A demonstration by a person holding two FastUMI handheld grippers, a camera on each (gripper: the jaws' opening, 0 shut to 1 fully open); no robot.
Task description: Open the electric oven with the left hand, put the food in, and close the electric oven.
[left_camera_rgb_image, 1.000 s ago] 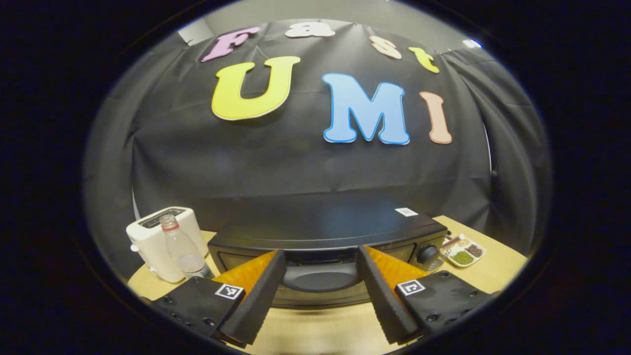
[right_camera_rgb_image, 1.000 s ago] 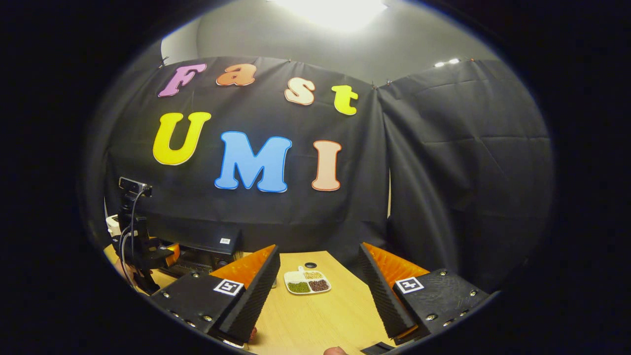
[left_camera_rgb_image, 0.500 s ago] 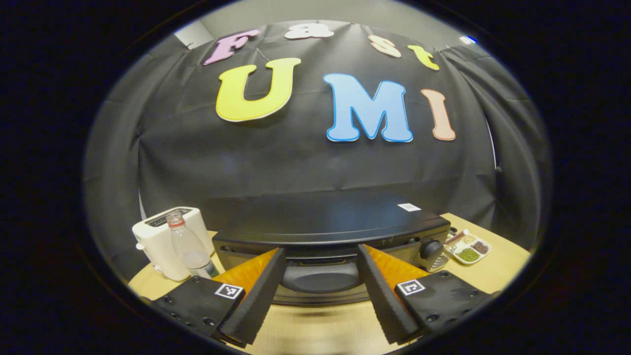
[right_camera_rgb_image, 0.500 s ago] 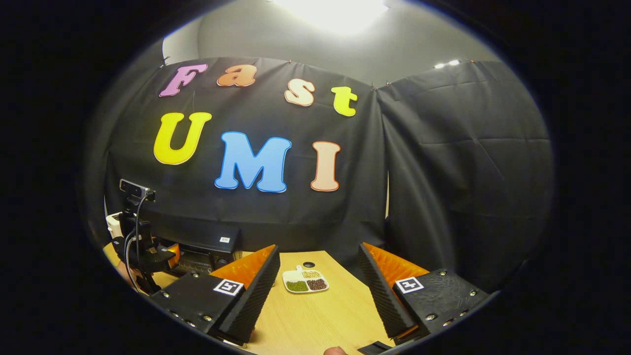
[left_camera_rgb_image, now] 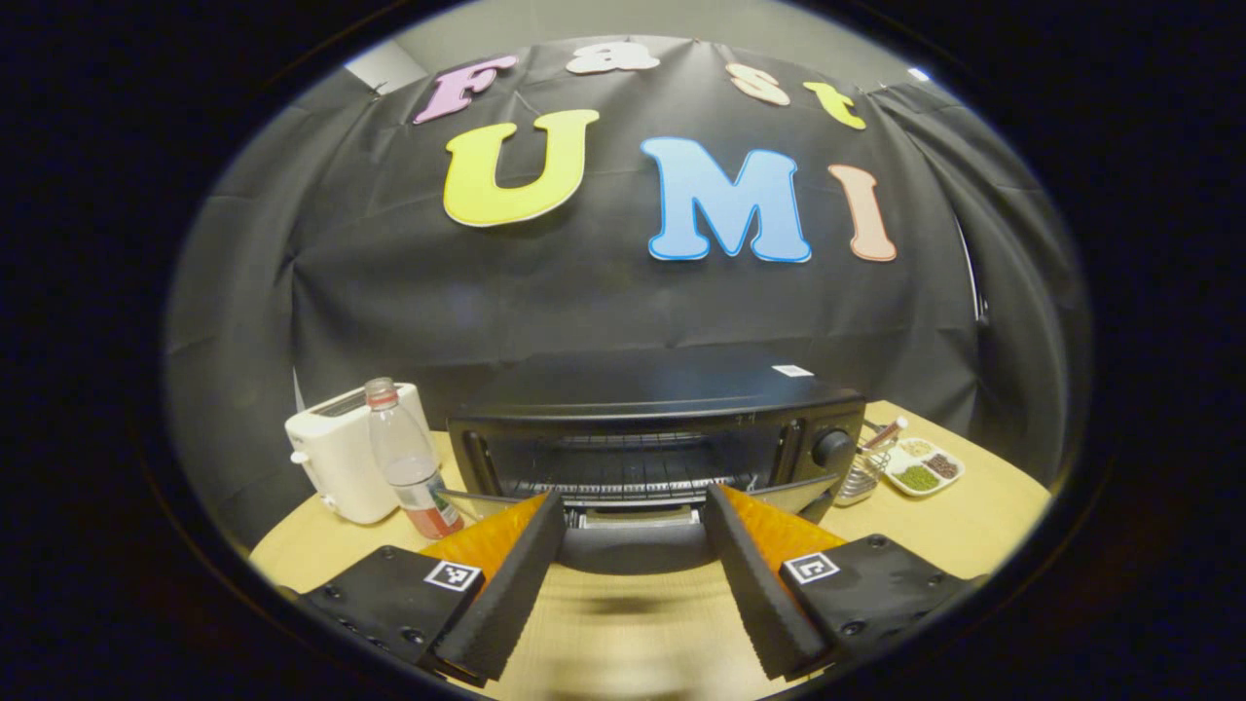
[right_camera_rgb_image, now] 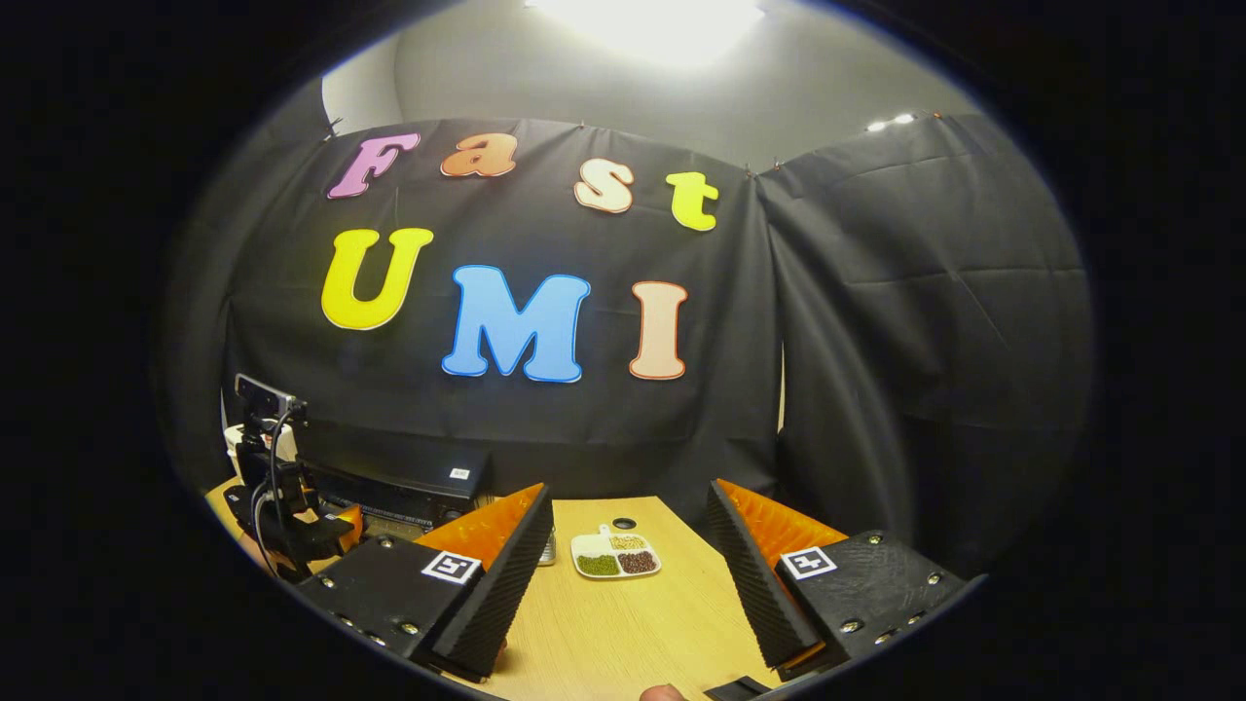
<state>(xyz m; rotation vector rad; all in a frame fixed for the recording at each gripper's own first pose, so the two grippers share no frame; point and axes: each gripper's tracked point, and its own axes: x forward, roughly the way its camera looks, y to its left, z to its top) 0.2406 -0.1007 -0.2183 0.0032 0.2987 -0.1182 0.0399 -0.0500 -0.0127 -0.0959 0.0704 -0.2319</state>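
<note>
The black electric oven [left_camera_rgb_image: 672,394] stands on the table, its door [left_camera_rgb_image: 803,492] tilted partly open toward me, with the wire rack [left_camera_rgb_image: 623,465] showing inside. My left gripper [left_camera_rgb_image: 633,497] is open, and the dark door handle [left_camera_rgb_image: 633,547] lies between its fingers. A white sectioned dish of food [left_camera_rgb_image: 922,472] sits right of the oven. In the right gripper view my right gripper [right_camera_rgb_image: 630,489] hangs open over the table with nothing in it, the dish [right_camera_rgb_image: 615,558] lies ahead, and the oven [right_camera_rgb_image: 409,472] and the left gripper [right_camera_rgb_image: 287,516] are at far left.
A white toaster [left_camera_rgb_image: 341,462] and a clear plastic bottle [left_camera_rgb_image: 404,462] stand left of the oven. A small wire holder [left_camera_rgb_image: 857,479] sits between the oven and the dish. The wooden table [right_camera_rgb_image: 623,623] stretches in front of my right gripper.
The oven door has swung from closed to partly open as my left gripper drew back with the handle between its fingers; the rack inside has come into sight. My right gripper barely shifted.
</note>
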